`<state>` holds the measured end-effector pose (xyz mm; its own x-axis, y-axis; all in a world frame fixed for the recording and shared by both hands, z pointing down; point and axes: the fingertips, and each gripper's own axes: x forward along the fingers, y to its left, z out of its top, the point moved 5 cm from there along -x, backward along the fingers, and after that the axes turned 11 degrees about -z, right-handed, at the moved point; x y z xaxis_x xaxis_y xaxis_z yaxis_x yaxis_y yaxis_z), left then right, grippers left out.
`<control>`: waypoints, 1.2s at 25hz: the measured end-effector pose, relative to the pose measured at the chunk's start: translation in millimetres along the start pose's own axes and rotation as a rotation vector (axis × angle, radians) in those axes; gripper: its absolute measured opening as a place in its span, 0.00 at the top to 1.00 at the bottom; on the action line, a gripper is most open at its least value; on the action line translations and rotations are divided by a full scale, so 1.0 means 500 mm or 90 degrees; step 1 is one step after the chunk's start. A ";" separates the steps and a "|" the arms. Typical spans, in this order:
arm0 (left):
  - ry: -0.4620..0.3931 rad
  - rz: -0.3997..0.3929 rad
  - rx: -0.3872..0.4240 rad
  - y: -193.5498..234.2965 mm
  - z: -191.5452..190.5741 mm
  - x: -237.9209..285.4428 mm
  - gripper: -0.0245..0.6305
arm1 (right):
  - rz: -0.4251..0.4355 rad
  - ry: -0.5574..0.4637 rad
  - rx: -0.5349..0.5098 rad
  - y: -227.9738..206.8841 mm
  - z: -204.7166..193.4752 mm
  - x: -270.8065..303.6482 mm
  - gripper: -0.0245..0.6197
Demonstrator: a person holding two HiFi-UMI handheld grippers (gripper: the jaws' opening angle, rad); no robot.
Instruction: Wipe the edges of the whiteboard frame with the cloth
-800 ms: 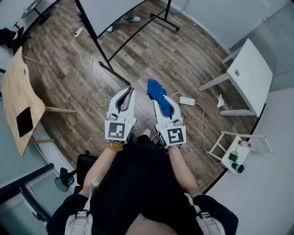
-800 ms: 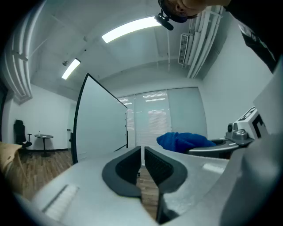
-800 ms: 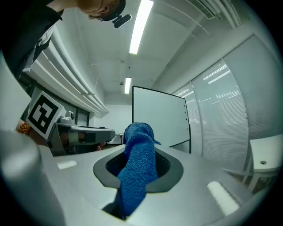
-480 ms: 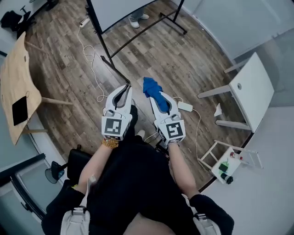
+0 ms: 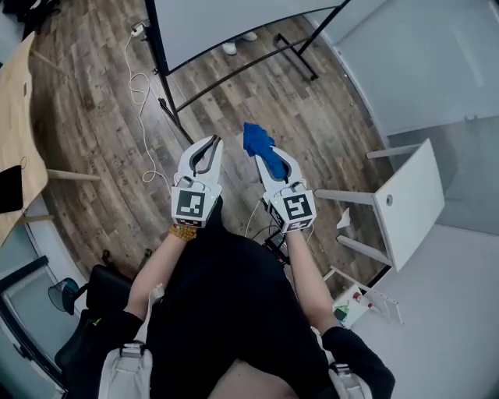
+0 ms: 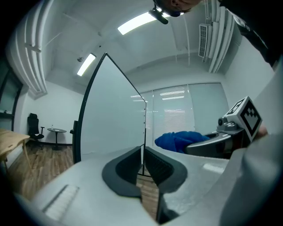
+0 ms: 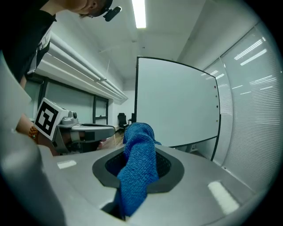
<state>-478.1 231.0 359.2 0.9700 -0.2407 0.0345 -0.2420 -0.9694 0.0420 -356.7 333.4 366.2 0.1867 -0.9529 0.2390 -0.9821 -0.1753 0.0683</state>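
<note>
The whiteboard (image 5: 226, 19) stands ahead on a black-framed stand, its lower edge and left post (image 5: 153, 35) in the head view. It also fills the middle of the left gripper view as the whiteboard (image 6: 110, 119) and of the right gripper view as the whiteboard (image 7: 177, 106). My right gripper (image 5: 263, 156) is shut on a blue cloth (image 5: 256, 140), which bunches out past the jaws; up close the cloth (image 7: 139, 163) hangs between them. My left gripper (image 5: 207, 148) is shut on nothing, beside the right one. Both are held short of the board.
The stand's black legs (image 5: 257, 58) spread over the wood floor. A white cable (image 5: 140, 93) trails at the left. A wooden table (image 5: 15, 117) is far left, a white table (image 5: 409, 199) at the right, and a small white stand (image 5: 362, 300) lower right.
The whiteboard has come closer and fills more of the top of the head view. Both grippers stay side by side, the cloth still in the right one.
</note>
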 end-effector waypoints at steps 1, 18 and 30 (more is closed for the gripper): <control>0.004 0.007 -0.002 0.028 -0.003 0.026 0.93 | 0.005 0.003 0.000 -0.019 0.006 0.042 0.80; 0.031 0.252 -0.016 0.303 -0.038 0.313 0.94 | 0.270 0.117 -0.045 -0.072 -0.121 0.682 0.80; 0.071 0.380 -0.068 0.400 -0.126 0.298 0.95 | 0.357 0.257 -0.081 0.056 -0.283 0.878 0.80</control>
<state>-383.4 4.5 435.5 0.6598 -0.7278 0.1869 -0.7488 -0.6576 0.0827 -298.8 -54.9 609.9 -0.3297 -0.7197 0.6110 -0.9268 0.3699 -0.0644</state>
